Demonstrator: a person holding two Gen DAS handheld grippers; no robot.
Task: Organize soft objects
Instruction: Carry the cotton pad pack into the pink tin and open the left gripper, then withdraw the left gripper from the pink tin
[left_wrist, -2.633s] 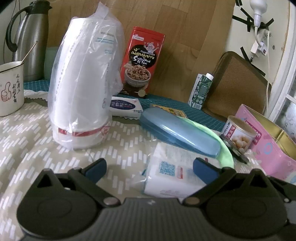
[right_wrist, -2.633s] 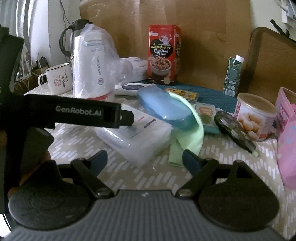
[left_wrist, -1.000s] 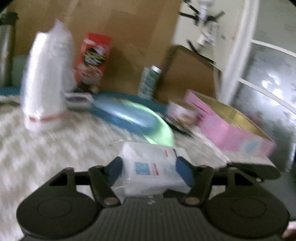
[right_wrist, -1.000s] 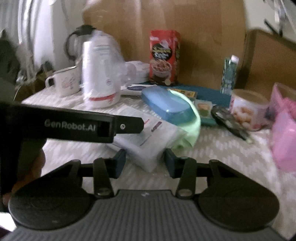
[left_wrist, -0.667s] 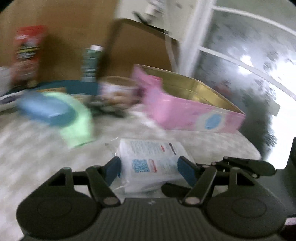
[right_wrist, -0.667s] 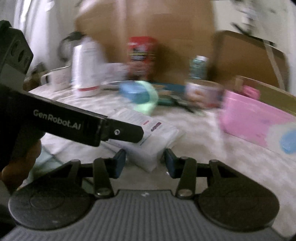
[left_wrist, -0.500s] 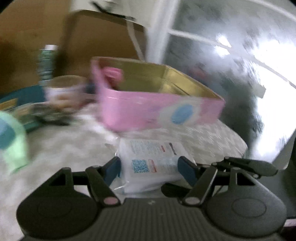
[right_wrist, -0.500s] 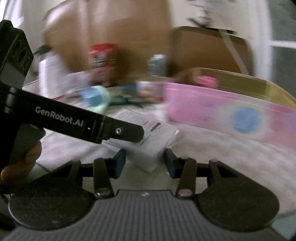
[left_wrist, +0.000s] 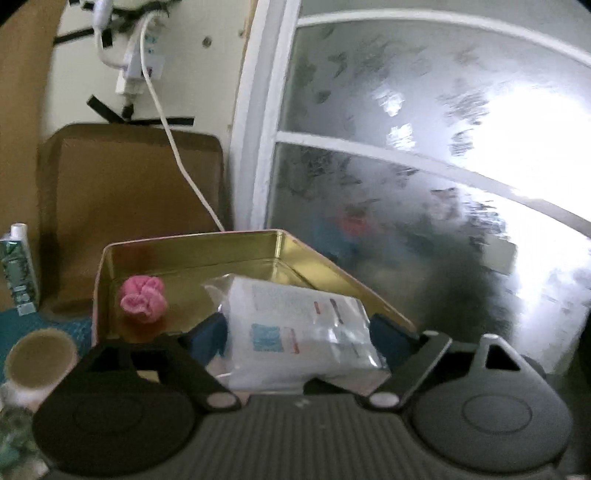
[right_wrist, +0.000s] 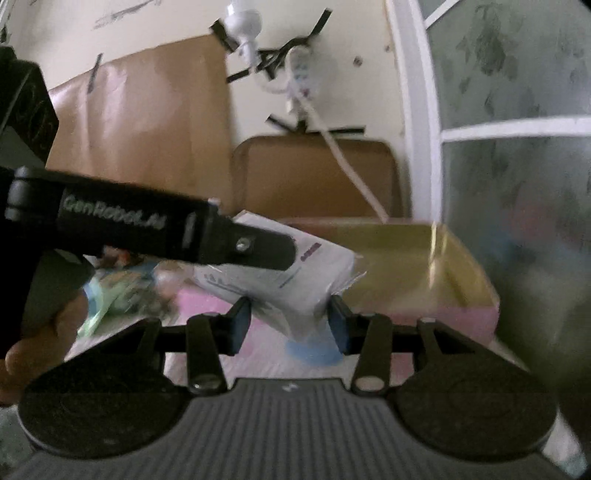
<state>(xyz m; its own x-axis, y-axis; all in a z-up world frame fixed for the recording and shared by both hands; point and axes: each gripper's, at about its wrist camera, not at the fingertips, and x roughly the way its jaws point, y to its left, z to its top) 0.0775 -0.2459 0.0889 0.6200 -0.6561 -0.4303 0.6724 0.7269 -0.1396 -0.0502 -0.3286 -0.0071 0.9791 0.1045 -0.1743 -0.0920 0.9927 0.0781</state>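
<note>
Tissue pack over the pink tin — left jaws letting go, right jaws gripping

The left gripper (left_wrist: 297, 334) is opening: its blue pads stand wide, with gaps on both sides of the tissue pack (left_wrist: 299, 328), which lies between them but is not pressed. The right gripper (right_wrist: 290, 323) has its jaws drawn in narrow, both pads clamped on a corner of the same pack (right_wrist: 291, 277), held up over the near pink wall of the tin (right_wrist: 461, 317). Around, left to right in the left view: a green carton (left_wrist: 18, 273), a round can (left_wrist: 38, 356), a pink knitted ball (left_wrist: 143, 300) inside the gold-lined tin (left_wrist: 192, 254) — and frosted window panes (left_wrist: 443, 147) beyond. In the right view the left tool's black finger crosses in front of the pack.
</note>
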